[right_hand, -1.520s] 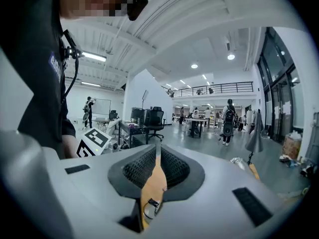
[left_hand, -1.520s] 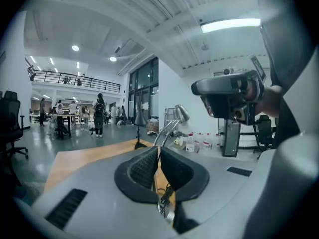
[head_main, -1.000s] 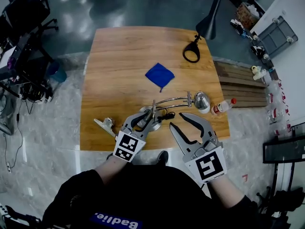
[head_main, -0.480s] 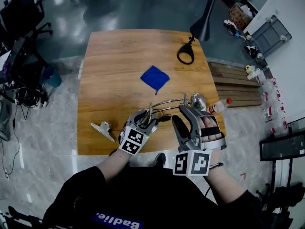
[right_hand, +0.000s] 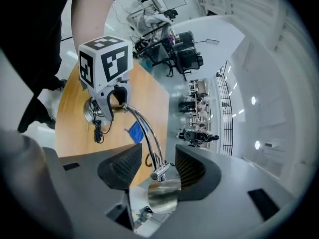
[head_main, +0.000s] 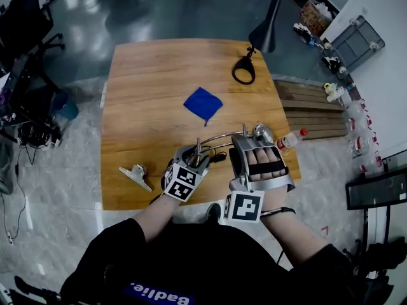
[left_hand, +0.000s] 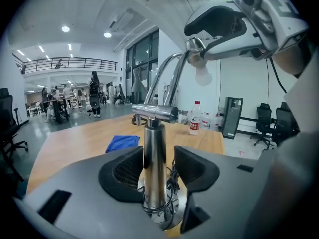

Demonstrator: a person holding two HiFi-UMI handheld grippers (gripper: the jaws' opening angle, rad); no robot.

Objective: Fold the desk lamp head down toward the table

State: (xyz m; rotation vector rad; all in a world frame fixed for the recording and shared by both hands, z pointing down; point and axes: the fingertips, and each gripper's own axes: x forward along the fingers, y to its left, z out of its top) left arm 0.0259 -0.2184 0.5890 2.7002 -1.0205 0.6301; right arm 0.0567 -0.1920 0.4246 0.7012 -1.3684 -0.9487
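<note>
A chrome desk lamp stands near the front edge of the wooden table (head_main: 146, 75). Its curved arm (head_main: 222, 135) reaches right to the lamp head (head_main: 262, 132). My left gripper (head_main: 196, 154) sits round the upright post (left_hand: 154, 173) just above the round base (left_hand: 169, 215). Its jaws are opening, with a gap between the pads and the post. My right gripper (head_main: 257, 143) straddles the chrome lamp head (right_hand: 160, 197). Its jaws are opening too, and the pads stand apart from the shade on both sides.
A blue cloth (head_main: 203, 103) lies mid-table. A metal clip (head_main: 135, 173) rests at the front left, and a clear bottle (head_main: 290, 140) lies at the right edge. A black lamp (head_main: 251, 59) stands at the far right corner. Wooden planks (head_main: 308, 107) lie beside the table.
The right gripper rolled over and came down onto the lamp head, its jaws spreading. The left gripper sank lower round the post and widened its jaws.
</note>
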